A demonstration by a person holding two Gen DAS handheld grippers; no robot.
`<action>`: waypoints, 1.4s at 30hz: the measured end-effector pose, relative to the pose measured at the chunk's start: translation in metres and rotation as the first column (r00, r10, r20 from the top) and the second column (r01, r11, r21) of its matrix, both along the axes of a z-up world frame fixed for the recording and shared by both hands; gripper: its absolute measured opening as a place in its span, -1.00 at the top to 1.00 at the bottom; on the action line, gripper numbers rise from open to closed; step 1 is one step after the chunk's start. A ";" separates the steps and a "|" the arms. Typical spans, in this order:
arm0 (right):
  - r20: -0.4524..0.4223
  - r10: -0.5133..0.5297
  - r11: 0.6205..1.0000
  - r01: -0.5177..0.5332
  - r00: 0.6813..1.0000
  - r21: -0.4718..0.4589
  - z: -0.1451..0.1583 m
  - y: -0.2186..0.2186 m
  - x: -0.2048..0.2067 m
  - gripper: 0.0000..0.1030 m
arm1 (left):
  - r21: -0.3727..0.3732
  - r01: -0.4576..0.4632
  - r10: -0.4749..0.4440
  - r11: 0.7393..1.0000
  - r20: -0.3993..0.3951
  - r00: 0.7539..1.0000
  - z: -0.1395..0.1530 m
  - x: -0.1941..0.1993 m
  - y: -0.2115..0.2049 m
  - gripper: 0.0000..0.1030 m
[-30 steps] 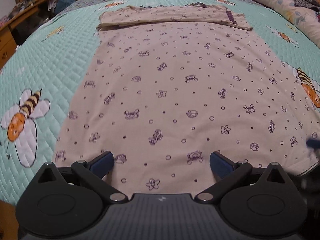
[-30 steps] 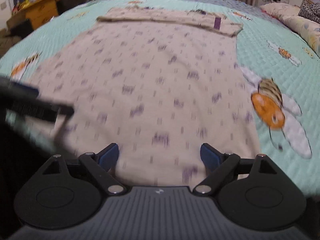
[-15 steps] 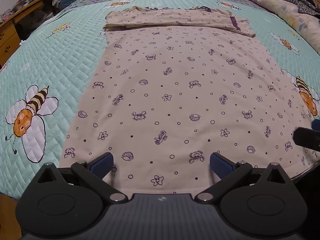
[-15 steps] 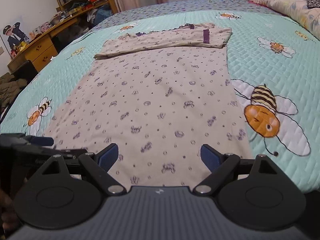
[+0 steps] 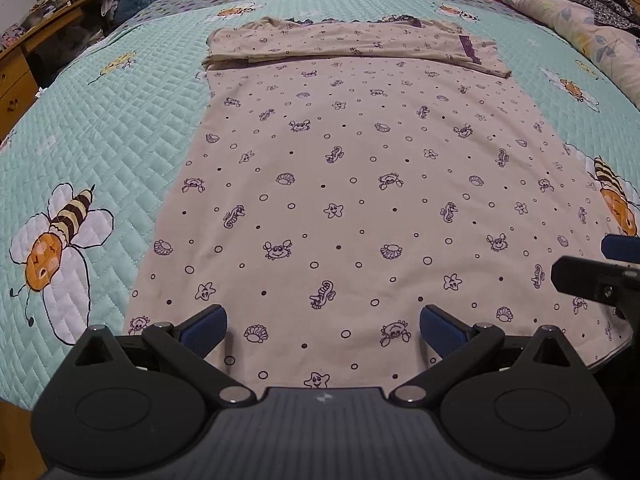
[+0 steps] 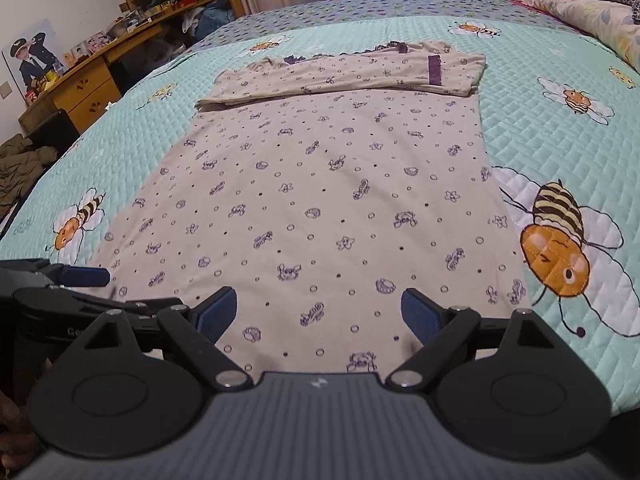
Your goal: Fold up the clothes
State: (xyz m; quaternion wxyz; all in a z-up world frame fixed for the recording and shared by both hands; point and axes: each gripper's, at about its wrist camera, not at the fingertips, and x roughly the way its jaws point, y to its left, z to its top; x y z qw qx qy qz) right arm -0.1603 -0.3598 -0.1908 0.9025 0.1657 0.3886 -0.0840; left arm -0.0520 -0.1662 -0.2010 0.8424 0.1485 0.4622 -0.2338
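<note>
Garment (image 5: 360, 200) lies flat on the bed (image 5: 120, 120), hem toward me at 6 o'clock, body smooth. At 12 o'clock the sleeves (image 5: 352, 42) are already folded across the top into a neat band. I judge the task partly done: sleeve fold finished, lengthwise folds of the body not yet made.

Left gripper (image 5: 323, 326) hovers over the near hem, angled down, jaws spread, nothing between them. Right gripper (image 6: 319, 314) hovers likewise over the hem toward the 3 o'clock corner, jaws spread and empty. Neither touches cloth that I can see. Both grippers sit side by side, each at the edge of the other's view.
</note>
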 end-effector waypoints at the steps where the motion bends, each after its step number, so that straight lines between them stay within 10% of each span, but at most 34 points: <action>1: -0.002 0.002 1.000 -0.002 1.000 0.000 0.000 0.000 0.002 -0.74 | 0.001 0.000 0.000 1.000 -0.001 1.000 -0.001 0.001 0.000 -0.99; 28: -0.091 -0.022 0.996 0.014 0.996 -0.088 -0.034 -0.019 0.050 -0.74 | 0.020 -0.002 0.002 1.000 -0.006 1.000 -0.017 0.026 -0.006 -0.99; 38: -0.079 0.139 0.971 -0.151 0.987 -0.183 -0.034 0.012 -0.036 -0.76 | 0.009 0.017 -0.017 1.000 -0.002 1.000 -0.007 -0.005 0.037 -0.99; 42: 0.053 0.099 0.974 -0.086 0.994 -0.209 -0.007 -0.001 -0.033 -0.76 | -0.032 -0.007 0.009 0.999 0.049 0.999 0.014 0.015 0.031 -0.99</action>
